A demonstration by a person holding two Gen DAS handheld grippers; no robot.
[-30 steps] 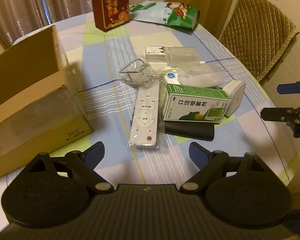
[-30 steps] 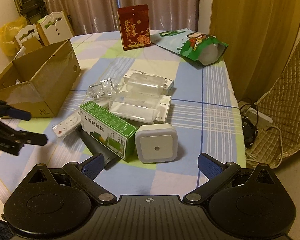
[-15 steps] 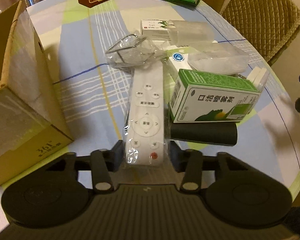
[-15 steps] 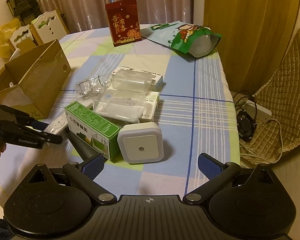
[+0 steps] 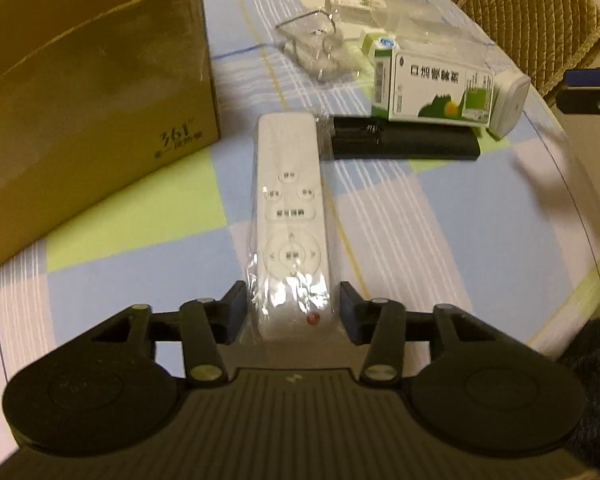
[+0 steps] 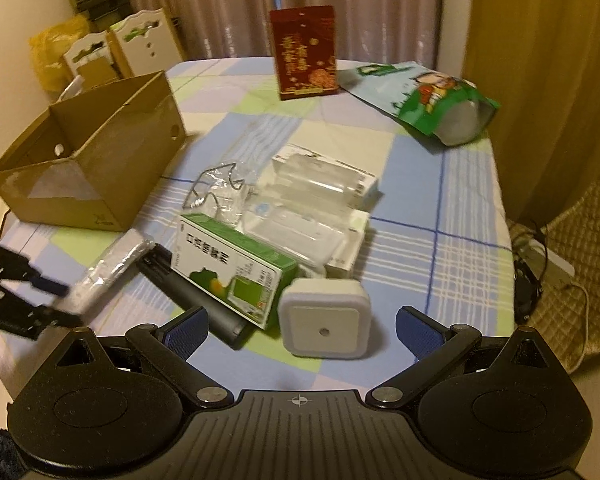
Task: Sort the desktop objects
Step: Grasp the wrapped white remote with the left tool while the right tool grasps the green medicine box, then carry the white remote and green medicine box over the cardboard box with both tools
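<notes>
A white remote control (image 5: pixel 290 216) in clear plastic wrap lies lengthwise between the jaws of my left gripper (image 5: pixel 294 304). The pads touch both sides of its near end, and the jaws are opening slightly. In the right wrist view the left gripper (image 6: pixel 60 304) holds the remote (image 6: pixel 112 264) at the left, beside the pile. My right gripper (image 6: pixel 300 320) stands open just above a white square night light (image 6: pixel 324 330), nothing between its fingers. An open cardboard box (image 5: pixel 100 100) stands left of the remote.
The pile holds a green-and-white carton (image 5: pixel 432 88), a black cylinder (image 5: pixel 404 144), a clear bag with a wire item (image 5: pixel 312 40) and clear plastic cases (image 6: pixel 312 200). A red box (image 6: pixel 304 52) and a green snack bag (image 6: pixel 432 100) sit at the far side. A padded chair (image 5: pixel 532 12) stands on the right.
My left gripper came down over the remote, closed on its near end and drew it out of the pile towards the box's corner. The right gripper shifted slightly.
</notes>
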